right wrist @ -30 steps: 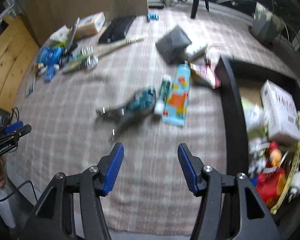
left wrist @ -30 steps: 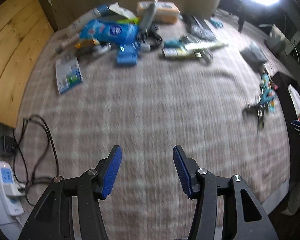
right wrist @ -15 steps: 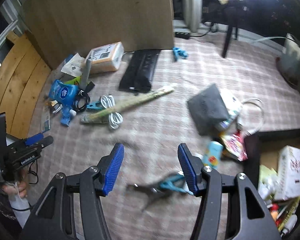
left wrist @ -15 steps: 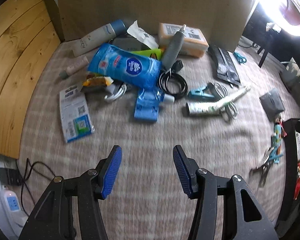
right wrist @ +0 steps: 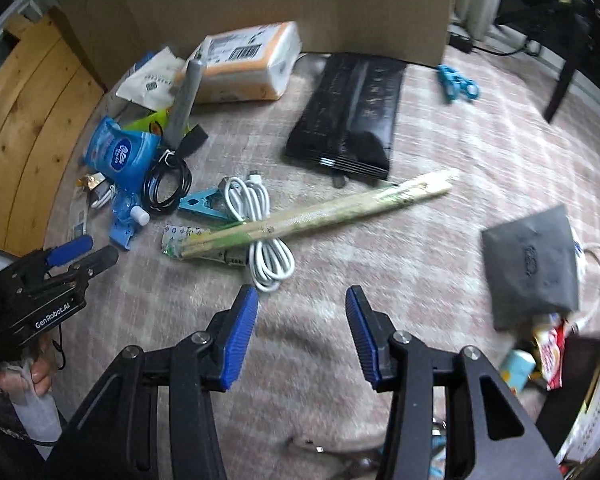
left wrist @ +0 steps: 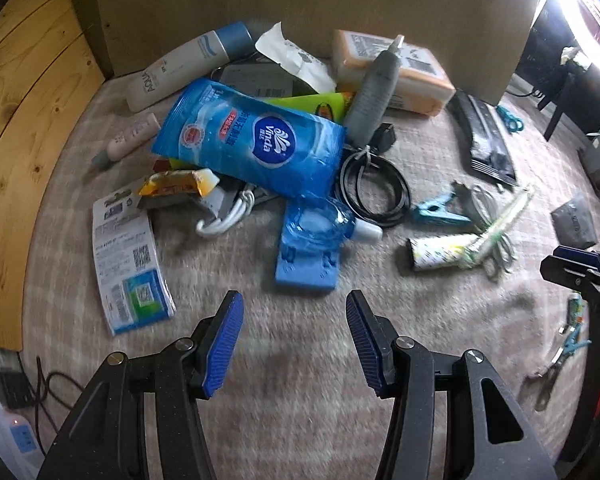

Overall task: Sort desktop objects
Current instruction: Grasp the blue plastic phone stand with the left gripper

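Clutter is heaped at the far-left corner of the cloth-covered table (left wrist: pixel 300 380), tissue pack (left wrist: pixel 256 146) topmost. Left gripper (left wrist: pixel 294 340) and right gripper (right wrist: pixel 302 332) are held spread and empty, probably readied for the white cable (right wrist: pixel 266 236) mid-table.

Checked cloth (left wrist: pixel 300 380) covered with clutter

A blue tissue pack (left wrist: pixel 256 140) is seen upper centre, a black cable (left wrist: pixel 374 192) beside it, a leaflet (left wrist: pixel 130 264) at left.
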A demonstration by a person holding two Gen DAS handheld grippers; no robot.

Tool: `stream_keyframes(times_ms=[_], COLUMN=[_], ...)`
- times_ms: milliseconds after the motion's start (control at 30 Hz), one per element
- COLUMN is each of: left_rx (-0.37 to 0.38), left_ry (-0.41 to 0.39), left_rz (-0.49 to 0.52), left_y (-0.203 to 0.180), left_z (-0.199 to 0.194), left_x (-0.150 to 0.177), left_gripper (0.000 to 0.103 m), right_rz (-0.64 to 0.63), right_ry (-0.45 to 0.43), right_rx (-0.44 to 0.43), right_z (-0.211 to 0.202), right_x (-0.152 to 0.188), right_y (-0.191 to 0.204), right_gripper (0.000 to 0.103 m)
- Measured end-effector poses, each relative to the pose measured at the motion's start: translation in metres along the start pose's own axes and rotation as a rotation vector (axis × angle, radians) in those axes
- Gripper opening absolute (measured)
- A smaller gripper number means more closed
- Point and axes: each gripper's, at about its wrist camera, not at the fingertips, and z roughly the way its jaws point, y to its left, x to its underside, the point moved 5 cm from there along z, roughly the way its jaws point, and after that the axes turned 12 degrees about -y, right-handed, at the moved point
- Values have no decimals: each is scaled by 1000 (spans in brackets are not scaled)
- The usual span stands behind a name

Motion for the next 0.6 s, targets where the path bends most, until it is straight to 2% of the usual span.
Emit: stream_keyframes(times_ms=[300,433,500,600], left_rx=[-26,-13,-8,2], left_ry=[9,2,4,-2], left_rz=[68,65,71,90], left_y=[-8,-11,-13,-19], left_z=[23,28,30,30], left_x=[-7,-12,-16,-19], left_gripper=[52,52,52,42], right_rz=[-79,-88,-96,-101], right_ry=[40,42,50,54], right_rx=[12,11,9,-8], right_z=[30,36,39,40], right_x=[-9,-15,-17,-20], right_y=[13,15,17,21], right_gripper=[45,45,42,37])
